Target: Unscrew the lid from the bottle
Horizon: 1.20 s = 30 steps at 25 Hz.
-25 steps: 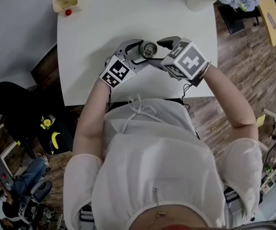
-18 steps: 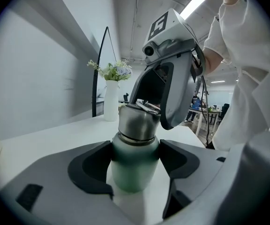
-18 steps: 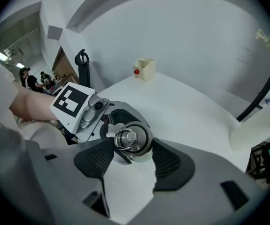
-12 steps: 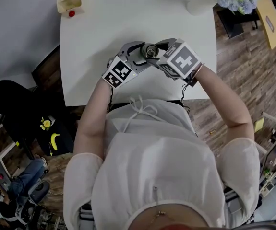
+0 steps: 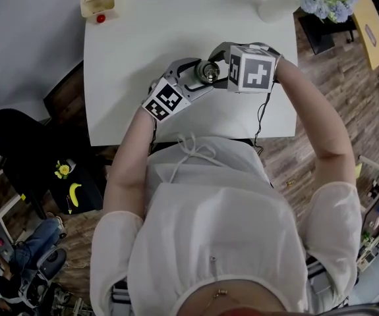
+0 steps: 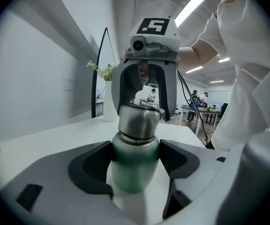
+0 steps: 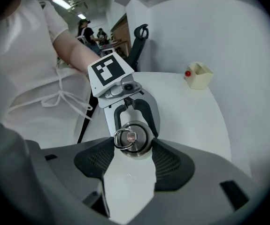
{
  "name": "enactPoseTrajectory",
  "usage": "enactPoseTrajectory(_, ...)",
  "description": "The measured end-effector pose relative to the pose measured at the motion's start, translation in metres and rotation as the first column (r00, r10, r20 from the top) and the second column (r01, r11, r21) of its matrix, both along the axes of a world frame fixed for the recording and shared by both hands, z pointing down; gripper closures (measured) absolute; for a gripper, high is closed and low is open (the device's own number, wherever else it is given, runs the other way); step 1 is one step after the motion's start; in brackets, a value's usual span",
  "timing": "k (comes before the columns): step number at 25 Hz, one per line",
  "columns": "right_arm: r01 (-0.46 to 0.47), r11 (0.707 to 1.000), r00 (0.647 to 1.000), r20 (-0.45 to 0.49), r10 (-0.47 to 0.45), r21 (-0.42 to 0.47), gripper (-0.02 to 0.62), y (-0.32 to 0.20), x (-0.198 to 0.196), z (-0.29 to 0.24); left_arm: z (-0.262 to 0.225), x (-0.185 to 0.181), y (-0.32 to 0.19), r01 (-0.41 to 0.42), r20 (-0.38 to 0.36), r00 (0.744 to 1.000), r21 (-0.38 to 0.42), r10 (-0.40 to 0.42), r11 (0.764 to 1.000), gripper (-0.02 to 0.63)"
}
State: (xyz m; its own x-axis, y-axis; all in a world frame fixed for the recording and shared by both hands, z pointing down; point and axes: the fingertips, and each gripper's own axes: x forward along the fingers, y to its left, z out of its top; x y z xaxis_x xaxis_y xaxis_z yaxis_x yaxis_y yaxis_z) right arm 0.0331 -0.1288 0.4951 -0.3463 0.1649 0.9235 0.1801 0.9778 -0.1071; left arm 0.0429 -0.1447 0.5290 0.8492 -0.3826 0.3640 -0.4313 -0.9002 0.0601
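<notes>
The green steel bottle [image 6: 134,172] is stood upright on the white table [image 5: 123,58]. Its body is clamped between the jaws of the left gripper [image 6: 135,161], which is held almost level. The right gripper [image 7: 133,149] is pointed steeply down from above. Its jaws have just been closing and are pressed on the ringed lid [image 7: 134,137].

White table [image 5: 130,58], cream box [image 5: 97,0], flower vase [image 5: 276,6]

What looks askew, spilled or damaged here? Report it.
Nothing stands out. The bottle stands upright in the left tongs, lid on and straight; the right tongs have just been closing on it from above. No spill shows.
</notes>
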Motion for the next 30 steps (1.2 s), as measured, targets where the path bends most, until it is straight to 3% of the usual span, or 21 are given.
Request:
enactPoseTrajectory(3,0.065,0.998,0.997,-0.033,-0.065,0.006,0.331,0.000,-0.001,-0.001,-0.001,-0.001,0.000,0.007,0.001,1.000,0.000,-0.007,1.000,0.261)
enactPoseTrajectory(6,0.056,0.998,0.998,-0.038,-0.056,0.005,0.330,0.001,-0.001,-0.001,-0.001,-0.001,0.001,0.014,0.001,1.000,-0.004,-0.014,1.000,0.262)
enactPoseTrajectory(8,0.016,1.000,1.000,-0.024,-0.015,0.012,0.324,0.000,0.000,-0.002,-0.001,0.000,0.001,0.014,-0.003,1.000,-0.004,-0.014,1.000,0.262)
enactPoseTrajectory(12,-0.176,0.984,0.984,0.037,0.175,0.029,0.258,-0.008,0.005,-0.005,-0.001,-0.001,0.000,0.018,-0.018,1.000,-0.002,-0.018,1.000,0.261)
enactPoseTrajectory(17,-0.394,0.919,0.910,0.135,0.392,-0.017,0.239,-0.004,0.005,-0.013,-0.001,-0.002,0.001,0.017,-0.022,1.000,0.001,-0.016,1.000,0.261)
enactPoseTrajectory(21,-0.589,0.805,0.798,0.106,0.593,-0.071,0.288,-0.007,-0.001,-0.012,-0.002,-0.003,0.001,0.016,-0.025,1.000,0.000,-0.016,1.000,0.261)
enactPoseTrajectory(23,-0.643,0.760,0.755,0.086,0.650,-0.095,0.306,-0.009,-0.001,-0.006,-0.002,-0.002,0.001,0.017,-0.026,1.000,-0.001,-0.017,1.000,0.261)
enactPoseTrajectory(26,-0.671,0.736,0.734,0.061,0.677,-0.089,0.326,-0.011,0.002,0.000,-0.001,-0.001,0.000,0.017,-0.027,0.999,-0.002,-0.017,1.000,0.261)
enactPoseTrajectory(30,-0.664,0.747,0.748,0.002,0.664,-0.029,0.345,-0.009,0.007,0.000,-0.002,0.000,0.000,0.018,-0.028,0.999,-0.002,-0.018,1.000,0.261)
